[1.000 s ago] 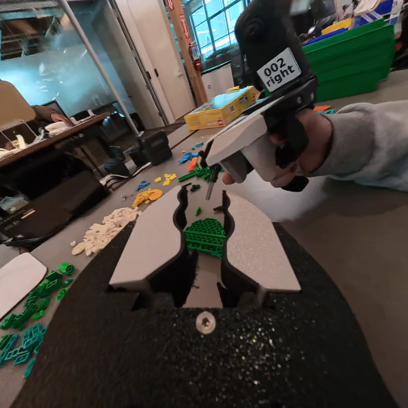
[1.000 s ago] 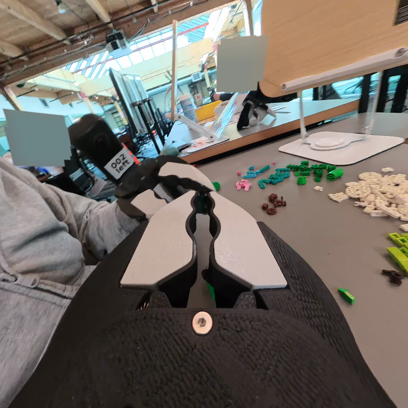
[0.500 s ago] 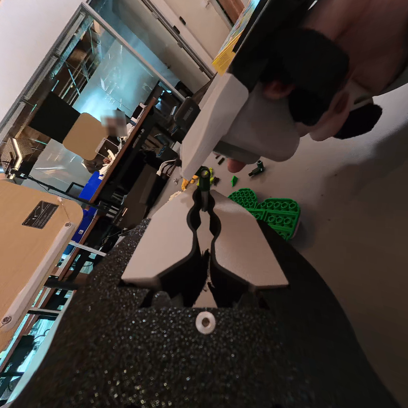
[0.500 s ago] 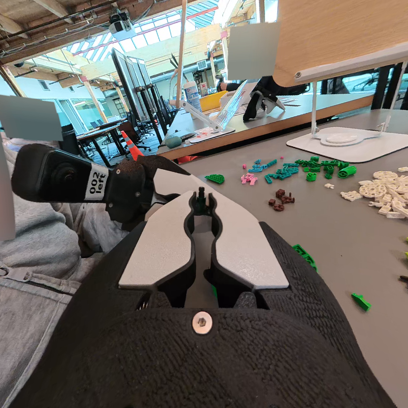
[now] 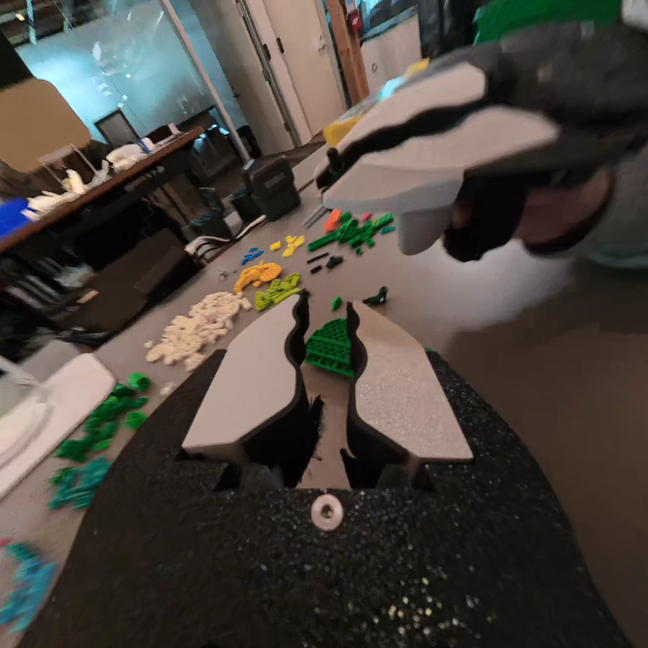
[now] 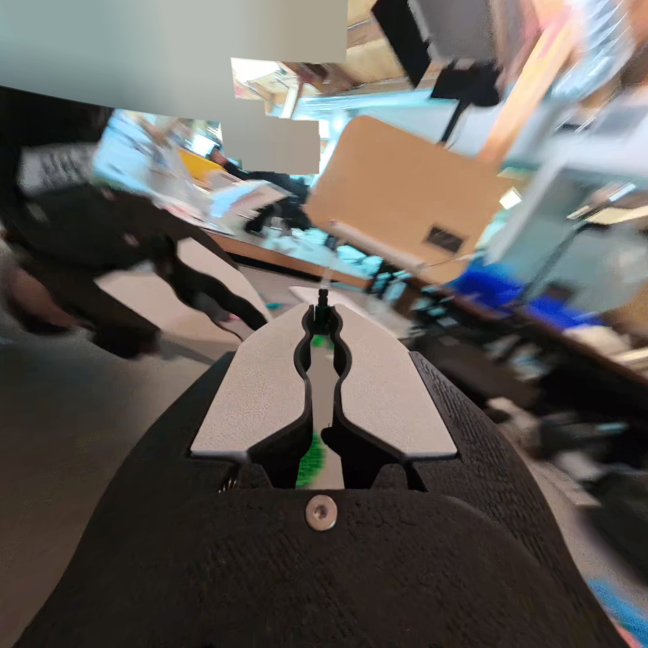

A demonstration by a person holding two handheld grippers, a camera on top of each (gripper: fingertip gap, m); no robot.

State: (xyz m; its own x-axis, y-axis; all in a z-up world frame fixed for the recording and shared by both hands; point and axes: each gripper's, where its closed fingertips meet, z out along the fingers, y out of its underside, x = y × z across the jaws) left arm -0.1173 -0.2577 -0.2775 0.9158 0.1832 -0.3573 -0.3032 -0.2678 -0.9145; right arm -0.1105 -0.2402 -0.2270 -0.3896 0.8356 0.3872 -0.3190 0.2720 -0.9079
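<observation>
In the left wrist view my left gripper (image 5: 326, 301) is open and holds nothing. A green studded plate (image 5: 329, 347) lies on the grey table (image 5: 491, 385) under the gap between its fingers, and the pads do not press on it. My right gripper (image 5: 326, 175) hovers at the upper right, shut on a small dark green pin piece (image 5: 332, 161) with a thin grey rod (image 5: 314, 215) hanging below it. In the blurred right wrist view the right gripper (image 6: 322, 310) pinches that dark piece (image 6: 321, 301) at its fingertips. The left gripper (image 6: 252, 308) shows to its left.
Piles of small pieces lie on the table: white (image 5: 196, 336), lime green (image 5: 277, 294), orange-yellow (image 5: 257, 275), green (image 5: 350, 231), more green (image 5: 105, 420) and teal (image 5: 77, 484) at left. A white stand base (image 5: 52, 403) sits at the left edge. A dark piece (image 5: 377, 298) lies just ahead. Some 5 cm of space lies between my two pairs of fingers.
Half a second ago my left gripper was shut on the grey rod under the right gripper's piece. It has since opened, let go and drawn back. The right gripper keeps the piece and has swung.
</observation>
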